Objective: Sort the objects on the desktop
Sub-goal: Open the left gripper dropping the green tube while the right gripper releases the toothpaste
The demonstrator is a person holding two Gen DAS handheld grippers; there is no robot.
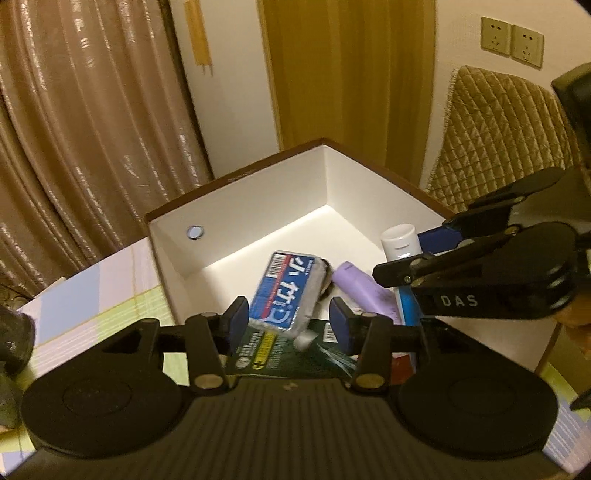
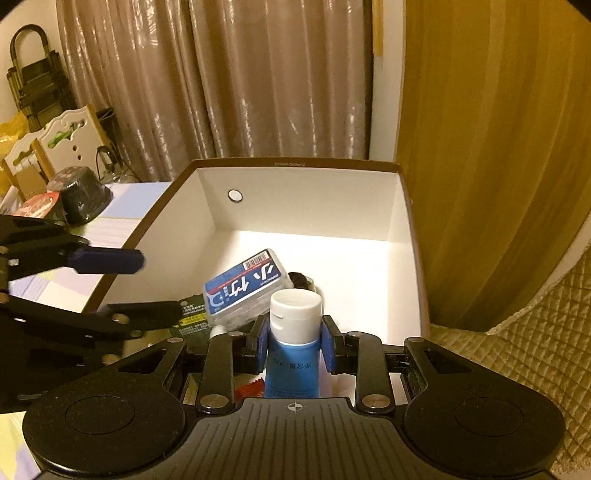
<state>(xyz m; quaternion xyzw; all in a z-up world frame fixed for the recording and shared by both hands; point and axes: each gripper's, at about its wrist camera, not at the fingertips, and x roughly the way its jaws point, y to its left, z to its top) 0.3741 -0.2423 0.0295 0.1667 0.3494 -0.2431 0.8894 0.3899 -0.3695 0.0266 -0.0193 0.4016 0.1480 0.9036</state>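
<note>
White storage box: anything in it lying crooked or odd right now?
Yes. The clear blue-labelled plastic case lies tilted, propped on a dark green card and other items inside the white box.

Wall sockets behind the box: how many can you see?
2. Both wall sockets sit side by side high on the wall at the upper right of the left wrist view, one left of the other, above a quilted cover. Others may be hidden.

The far half of the white box (image 2: pixel 306 206) lies bare, open from above. Its near corner is crowded: a blue packet (image 2: pixel 245 288), a purple tube (image 1: pixel 364 291) and a green card (image 1: pixel 280 354) lie there. The left gripper (image 1: pixel 286 319) hangs over that clutter, just beside the right gripper (image 2: pixel 294 341).
</note>
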